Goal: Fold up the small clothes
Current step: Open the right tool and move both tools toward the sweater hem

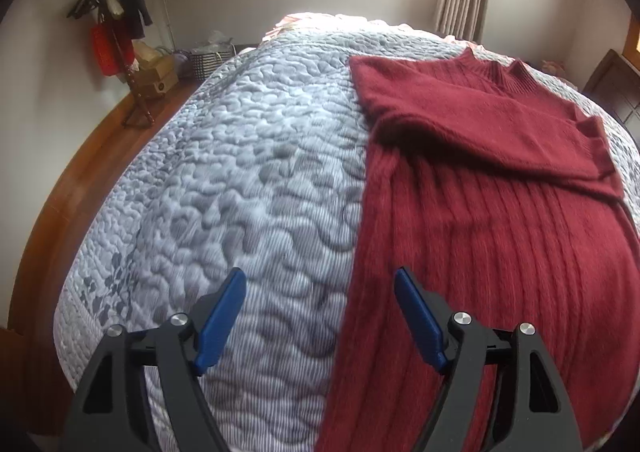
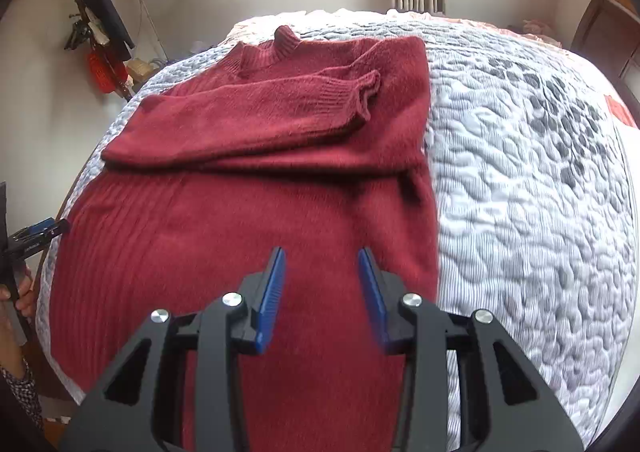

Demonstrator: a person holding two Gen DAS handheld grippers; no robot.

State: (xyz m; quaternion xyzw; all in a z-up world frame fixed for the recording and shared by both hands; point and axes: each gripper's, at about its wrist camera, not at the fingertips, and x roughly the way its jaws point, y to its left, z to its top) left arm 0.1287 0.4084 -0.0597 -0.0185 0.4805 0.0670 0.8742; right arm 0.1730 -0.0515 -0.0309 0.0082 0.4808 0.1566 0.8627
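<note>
Right wrist view shows both grippers, right gripper [image 2: 322, 264] and left gripper [image 1: 320, 284], spread and empty above the soft, limp red sweater [image 2: 248, 220], best taken at its bottom hem corners.

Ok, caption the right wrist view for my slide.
Open right tongs above a red sweater, sleeves folded across, on a quilted bed.

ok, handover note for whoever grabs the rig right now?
Left gripper: open, empty, above the left edge of the dark red ribbed knit sweater.
Right gripper: open, empty, over the sweater's lower body.
Sweater lies flat on the grey-and-white quilted bedspread, collar toward the window.
Done: both sleeves folded across the chest.
Left: probably fold the hem up toward the collar, then tidy.
</note>
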